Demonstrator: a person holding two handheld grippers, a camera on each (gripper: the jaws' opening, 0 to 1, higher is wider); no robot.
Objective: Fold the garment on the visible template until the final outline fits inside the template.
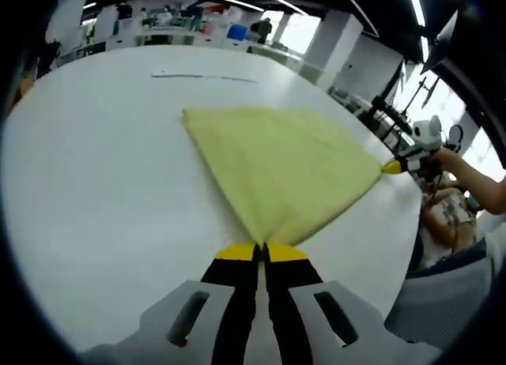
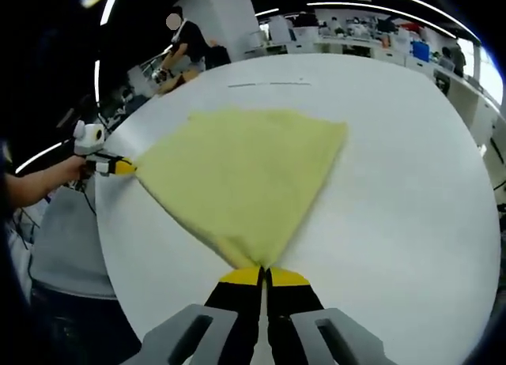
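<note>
Left claw point(image 1: 262, 253) at frame bottom pinches one corner of the yellow garment point(image 1: 285, 167); right claw point(image 2: 262, 276) pinches another. Cloth lies mid-frame on white tabletop point(image 1: 95, 191). Judgement: lift both corners level, keep tension even, lay edges aligned.

Left gripper point(image 1: 262, 253), black jaws with yellow tips on a grey body: rises from the bottom of the left gripper view, jaws pressed together with no visible gap, tips pinching a corner of the pale yellow cloth garment point(image 1: 281, 167).

Right gripper point(image 2: 262, 276), same build: rises from the bottom of the right gripper view, jaws likewise closed tight on another corner of the garment.

Right gripper also seen at the right of the left gripper view, yellow tip at a garment corner, held by the person's bare forearm point(image 1: 482, 183). Left gripper seen at the left of the right gripper view, held by a hand point(image 2: 73, 169).
</note>
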